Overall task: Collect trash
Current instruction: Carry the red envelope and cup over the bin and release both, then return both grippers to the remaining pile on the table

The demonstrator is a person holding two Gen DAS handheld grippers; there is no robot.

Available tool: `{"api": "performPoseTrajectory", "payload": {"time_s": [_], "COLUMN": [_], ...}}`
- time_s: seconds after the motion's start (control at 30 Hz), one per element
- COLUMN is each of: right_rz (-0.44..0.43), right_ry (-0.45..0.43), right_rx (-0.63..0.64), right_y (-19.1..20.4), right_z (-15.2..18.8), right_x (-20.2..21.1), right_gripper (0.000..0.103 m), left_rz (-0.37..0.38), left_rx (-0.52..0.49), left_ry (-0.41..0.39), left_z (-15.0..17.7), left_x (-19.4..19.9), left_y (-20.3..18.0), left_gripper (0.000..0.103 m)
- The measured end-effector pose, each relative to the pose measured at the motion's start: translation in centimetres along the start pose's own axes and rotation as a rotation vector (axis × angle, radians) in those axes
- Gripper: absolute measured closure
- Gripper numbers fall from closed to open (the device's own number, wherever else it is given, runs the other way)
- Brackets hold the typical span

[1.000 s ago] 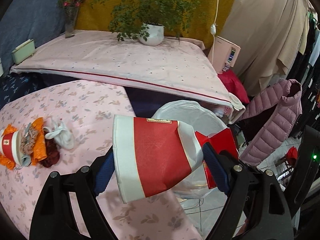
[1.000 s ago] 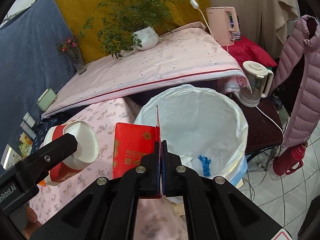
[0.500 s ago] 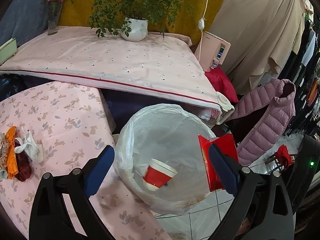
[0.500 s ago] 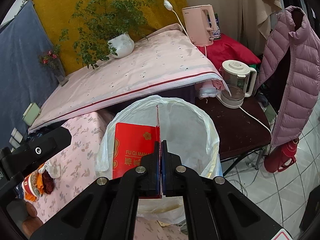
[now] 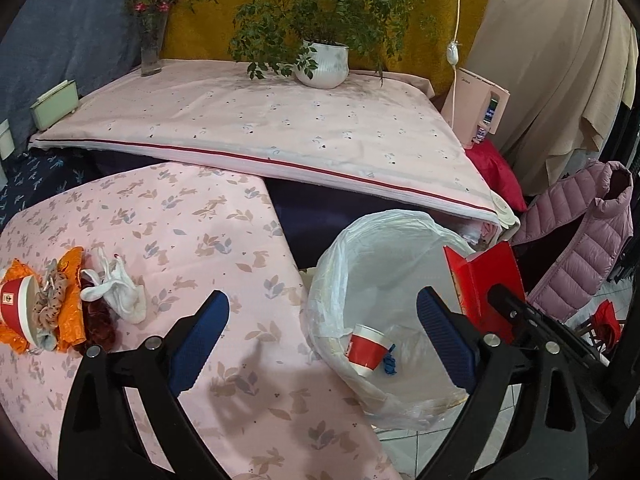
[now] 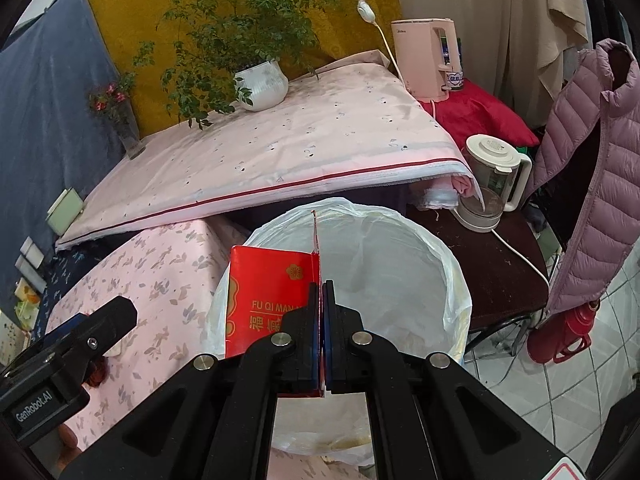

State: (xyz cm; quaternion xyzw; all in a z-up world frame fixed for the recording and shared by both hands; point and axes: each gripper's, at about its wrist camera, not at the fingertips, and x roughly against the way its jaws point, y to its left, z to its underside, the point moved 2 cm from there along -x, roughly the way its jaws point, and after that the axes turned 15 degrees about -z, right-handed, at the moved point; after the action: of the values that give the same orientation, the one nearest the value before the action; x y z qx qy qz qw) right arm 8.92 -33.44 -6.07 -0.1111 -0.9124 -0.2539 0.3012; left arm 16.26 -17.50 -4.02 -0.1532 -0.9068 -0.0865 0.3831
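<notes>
Fingers of your right gripper (image 6: 322,312) pinch a flat red cardboard box (image 6: 272,292) above the white-lined bin (image 6: 452,280); your left gripper (image 5: 322,328) gapes empty

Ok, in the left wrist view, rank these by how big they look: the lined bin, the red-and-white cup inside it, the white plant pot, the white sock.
Largest to smallest, as they look:
1. lined bin
2. white sock and white plant pot, too alike to rank, and the pot sits much farther from the camera
3. red-and-white cup
</notes>
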Motion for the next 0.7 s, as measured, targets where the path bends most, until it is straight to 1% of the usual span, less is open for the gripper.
{"api": "performPoseTrajectory", "payload": {"time_s": [0.07,0.17,0.23,0.43,0.57,0.63,0.7], "right_rz": [0.010,0.012,0.007,-0.009,-0.022,-0.028,-0.036], "right_ry": [-0.008,-0.010,-0.015,-0.013,-0.004,-0.003,0.000], "right_rx": [0.008,0.021,0.024,0.058,0.080,0.094,0.106], "right_y": [0.4,1.1,1.7,3.6,5.1,6.0,6.8], "right_z": [-0.1,-0.1,0.0,0.5,1.1,1.4,1.8], "right_x": [-0.1,-0.1,0.1,0.5,0.7,0.8,0.9], "right_gripper": [0.096,0.086,0.074,0.064,0.061,0.056,0.053], "left_rz": [-0.019,-0.044,-0.054,-0.086,-0.113,-0.123,-0.139], "left_rx": [0.000,0.013,0.026,0.063,0.079,0.084,0.089], "left_ry": [-0.003,0.001,0.005,0.019,0.016,0.014,0.010], "left_z": [0.1,0.2,0.3,0.9,1.4,1.7,2.0], "left_x": [0.0,-0.2,-0.2,-0.2,0.2,0.5,0.8], "left_y": [0.5,1.4,2.1,4.1,5.4,6.0,6.8], "left_gripper": [0.013,0.013,0.012,0.012,0.012,0.012,0.012]}}
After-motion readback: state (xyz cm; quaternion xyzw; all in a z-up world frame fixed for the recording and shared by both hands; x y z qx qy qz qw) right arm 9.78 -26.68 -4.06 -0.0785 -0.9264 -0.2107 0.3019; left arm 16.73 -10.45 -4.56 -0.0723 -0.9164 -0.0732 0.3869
